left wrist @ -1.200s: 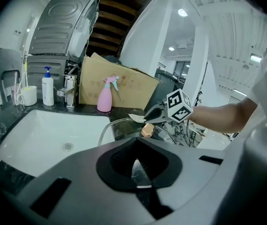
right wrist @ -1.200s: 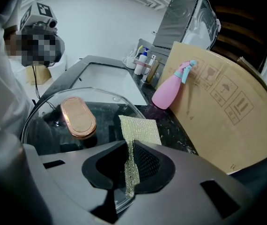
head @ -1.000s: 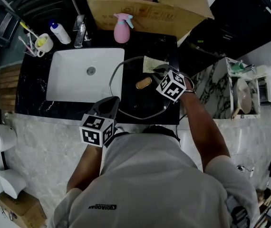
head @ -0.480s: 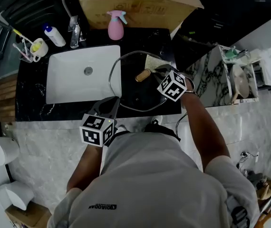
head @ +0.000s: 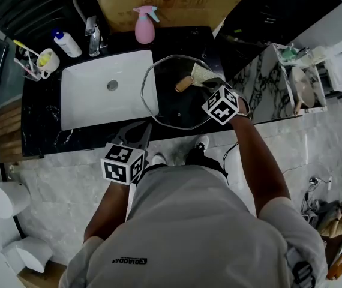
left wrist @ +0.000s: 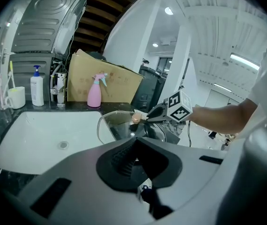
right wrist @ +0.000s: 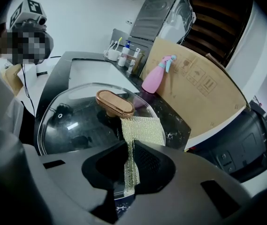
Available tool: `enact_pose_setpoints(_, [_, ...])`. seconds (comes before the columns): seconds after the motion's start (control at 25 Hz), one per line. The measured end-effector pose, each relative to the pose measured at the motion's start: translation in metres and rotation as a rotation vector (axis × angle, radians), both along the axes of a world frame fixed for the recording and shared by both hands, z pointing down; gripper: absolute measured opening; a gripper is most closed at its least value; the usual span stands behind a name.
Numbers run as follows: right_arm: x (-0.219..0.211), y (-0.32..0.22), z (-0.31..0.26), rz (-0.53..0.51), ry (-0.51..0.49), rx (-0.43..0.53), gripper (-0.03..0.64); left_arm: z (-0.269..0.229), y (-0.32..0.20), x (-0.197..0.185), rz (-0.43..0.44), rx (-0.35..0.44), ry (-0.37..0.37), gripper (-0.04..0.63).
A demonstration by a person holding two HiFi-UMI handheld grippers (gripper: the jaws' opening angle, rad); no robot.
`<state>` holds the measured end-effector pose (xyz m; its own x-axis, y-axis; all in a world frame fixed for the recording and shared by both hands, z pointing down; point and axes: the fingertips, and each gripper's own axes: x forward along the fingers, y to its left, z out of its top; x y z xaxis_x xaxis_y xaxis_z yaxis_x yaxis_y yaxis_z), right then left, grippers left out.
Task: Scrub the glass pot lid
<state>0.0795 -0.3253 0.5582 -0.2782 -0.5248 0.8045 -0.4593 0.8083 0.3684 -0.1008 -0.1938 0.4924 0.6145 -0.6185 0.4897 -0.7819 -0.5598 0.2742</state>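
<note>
The glass pot lid lies knob up on the black counter, its left rim reaching over the sink's right edge. Its tan wooden knob sits near the back. My right gripper is shut on a yellow-green scrub cloth, which rests on the lid's far right rim beside the knob. The right gripper view shows the cloth running from the jaws onto the glass just past the knob. My left gripper hovers at the counter's front edge, shut on nothing, short of the lid.
A white sink lies left of the lid. Along the back stand a pink spray bottle, a cardboard box, a faucet, a soap bottle and a cup of toothbrushes. The counter ends just right of the lid.
The lid has shifted toward the back of the counter, bringing its knob close to the cloth. My right gripper kept hold of the cloth. The left gripper stayed in place.
</note>
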Motion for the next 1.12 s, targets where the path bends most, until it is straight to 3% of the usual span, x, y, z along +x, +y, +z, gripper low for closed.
enact_pose_setpoints(0.52, [-0.005, 0.034, -0.001, 0.207, -0.045, 0.004, 0.074, 0.007, 0.017, -0.017, 0.038, -0.001, 0.008, 0.012])
enact_pose_setpoints(1.12, [-0.042, 0.079, -0.001, 0.207, -0.103, -0.006, 0.074, 0.007, 0.024, -0.026, 0.052, 0.017, 0.019, 0.012])
